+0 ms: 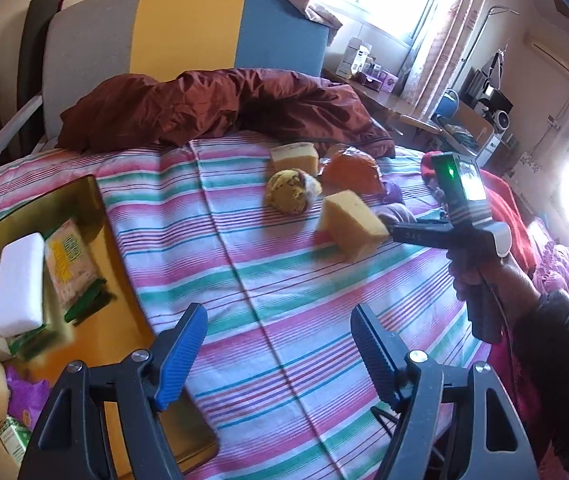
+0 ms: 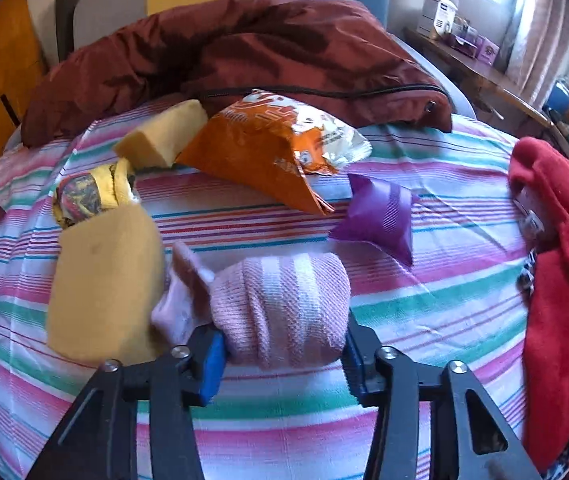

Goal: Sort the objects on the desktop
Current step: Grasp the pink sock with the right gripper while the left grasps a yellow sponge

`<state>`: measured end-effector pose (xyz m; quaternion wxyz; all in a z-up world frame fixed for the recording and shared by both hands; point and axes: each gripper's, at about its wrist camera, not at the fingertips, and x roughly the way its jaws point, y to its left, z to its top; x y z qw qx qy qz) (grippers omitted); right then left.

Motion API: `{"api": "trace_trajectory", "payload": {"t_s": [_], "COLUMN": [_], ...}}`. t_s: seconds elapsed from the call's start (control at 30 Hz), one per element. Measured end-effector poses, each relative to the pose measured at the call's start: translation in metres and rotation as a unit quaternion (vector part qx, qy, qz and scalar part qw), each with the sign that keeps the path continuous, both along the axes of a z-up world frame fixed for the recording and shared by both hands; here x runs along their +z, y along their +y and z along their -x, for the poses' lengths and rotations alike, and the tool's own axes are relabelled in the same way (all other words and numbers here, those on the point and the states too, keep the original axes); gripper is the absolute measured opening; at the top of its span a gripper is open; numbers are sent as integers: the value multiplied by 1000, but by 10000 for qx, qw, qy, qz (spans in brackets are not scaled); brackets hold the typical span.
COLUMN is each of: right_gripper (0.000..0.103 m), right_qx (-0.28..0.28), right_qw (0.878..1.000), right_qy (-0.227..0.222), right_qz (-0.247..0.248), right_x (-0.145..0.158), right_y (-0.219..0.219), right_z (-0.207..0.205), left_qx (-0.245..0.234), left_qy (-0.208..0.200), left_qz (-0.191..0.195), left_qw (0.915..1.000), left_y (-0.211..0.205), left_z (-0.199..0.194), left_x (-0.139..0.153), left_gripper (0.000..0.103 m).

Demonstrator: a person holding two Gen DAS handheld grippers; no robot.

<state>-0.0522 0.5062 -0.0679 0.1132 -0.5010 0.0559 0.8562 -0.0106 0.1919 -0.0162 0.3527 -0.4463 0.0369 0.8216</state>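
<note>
My right gripper is shut on a rolled pink sock just above the striped sheet; the sock also shows in the left wrist view. A yellow sponge lies right beside it on the left, seen too in the left wrist view. Beyond are a yellow patterned sock ball, a second sponge, an orange snack bag and a purple packet. My left gripper is open and empty, low over the sheet next to a golden tray.
The tray holds a white block, a yellow noodle pack, boxes and packets. A maroon jacket lies at the back. A red cloth covers the right edge. A chair stands behind.
</note>
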Motion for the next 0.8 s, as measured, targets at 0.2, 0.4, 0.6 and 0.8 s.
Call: {"api": "trace_trajectory", "payload": {"t_s": [0.2,0.4,0.6,0.8], "right_gripper": [45,49,97,102], "right_qx": [-92,-102,-85,-45], "right_qw": [9998,9996,9994,9986], "right_qy": [-147,-269,60,396], "right_qz": [-137,-30,342,353], "right_x": [10,10,9,23], "right_y": [5,15,23,23], "right_z": [-32,-66,-82,-88], "left_qx": [-204,-402,-523,-534], "left_qy": [-129,-333,-444,-580], "left_qz": [-48,-59,-22,16], "left_qw": [9997,9986,9976,9969], "left_y": [22,48,72,89], "left_z": [4,6,8,17], "left_x": [-1,-7,-11,-15], "left_gripper": [75,75,75,75]}}
